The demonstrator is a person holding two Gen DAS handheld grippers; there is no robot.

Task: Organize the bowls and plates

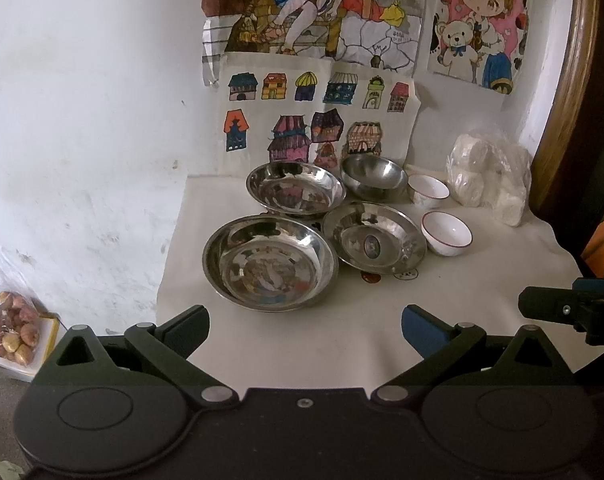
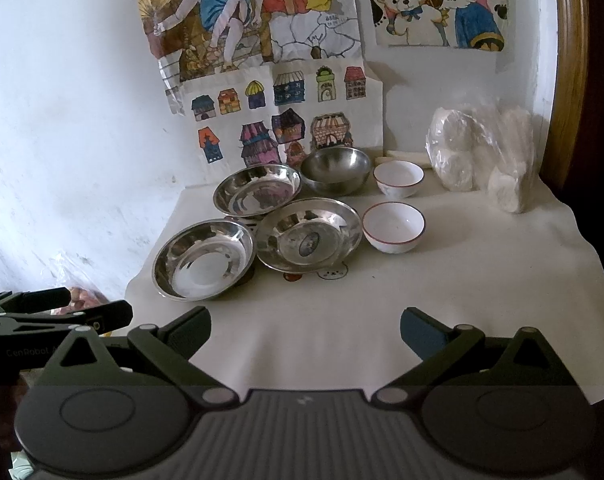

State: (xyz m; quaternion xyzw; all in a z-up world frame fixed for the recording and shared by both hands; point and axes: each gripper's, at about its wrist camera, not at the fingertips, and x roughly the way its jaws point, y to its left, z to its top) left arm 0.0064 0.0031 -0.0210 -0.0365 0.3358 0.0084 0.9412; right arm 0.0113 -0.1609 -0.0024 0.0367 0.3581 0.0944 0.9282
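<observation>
- While both claws hang over the near edge of the white-covered surface (image 1: 482, 280), neither holds anything: the left claw (image 1: 305, 330) has its fingers spread wide, and the right claw (image 2: 305, 330) is spread just the same.
- Nearest on the left sits a large steel plate (image 1: 270, 264), its rim just beside a second steel plate with a sticker at its centre (image 1: 374, 238).
- Behind those two stands a third steel plate (image 1: 296, 188), and to its right a deeper steel bowl (image 1: 374, 178) near the wall.
- Two white ceramic bowls with a red rim line lie to the right of the steel pieces: the near white bowl (image 1: 447, 233) just beside the stickered plate, the far white bowl (image 1: 428, 191) close to the steel bowl.
- At the back right corner rests a clear plastic bag of white items (image 1: 490, 176).
- Coloured drawings of houses (image 1: 302, 120) and figures hang on the white wall behind the dishes.
- Low on the left, off the surface, lies a bag of reddish round food (image 1: 12, 330).
- From the left wrist view, the right claw's tip shows at the right edge; the right wrist view shows the left claw at its left edge.
</observation>
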